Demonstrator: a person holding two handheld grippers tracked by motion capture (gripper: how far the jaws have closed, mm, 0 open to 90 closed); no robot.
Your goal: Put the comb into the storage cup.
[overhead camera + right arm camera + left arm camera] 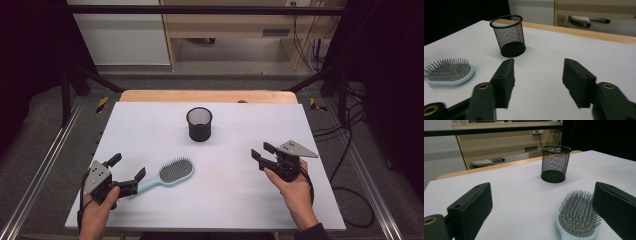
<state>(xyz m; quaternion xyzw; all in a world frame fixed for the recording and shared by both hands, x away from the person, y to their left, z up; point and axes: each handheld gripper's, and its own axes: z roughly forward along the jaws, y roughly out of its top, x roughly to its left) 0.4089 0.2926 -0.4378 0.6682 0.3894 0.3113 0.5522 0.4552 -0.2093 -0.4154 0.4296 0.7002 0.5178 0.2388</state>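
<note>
Hairbrush (170, 174), light blue with grey bristles up, lies flat on the white table (150, 130), front-left part, head angled toward the table's middle, handle toward my left gripper (129, 175). Left jaws spread wide; the handle end sits between them, one jaw just beside it, but I cannot tell whether that jaw touches it. In the left gripper view the brush head (577, 217) lies close by the jaw at that view's right, with bare table in front of the other jaw.

Black mesh pen cup (199, 124) stands upright past the brush, near the middle of the table's far half, well apart from both grippers. Open white surface all round it.

My right gripper (263, 152) hangs over the table's right side, jaws parted, with bare table between them; it points toward the centre. Right gripper view: cup (509, 35) ahead, slightly left of the gap; brush (449, 71) far left.

Right table edge is near my right hand (292, 187); near edge lies just below both hands. A wooden strip (207, 96) shows along the far edge. Wide clear run lies between the grippers.
</note>
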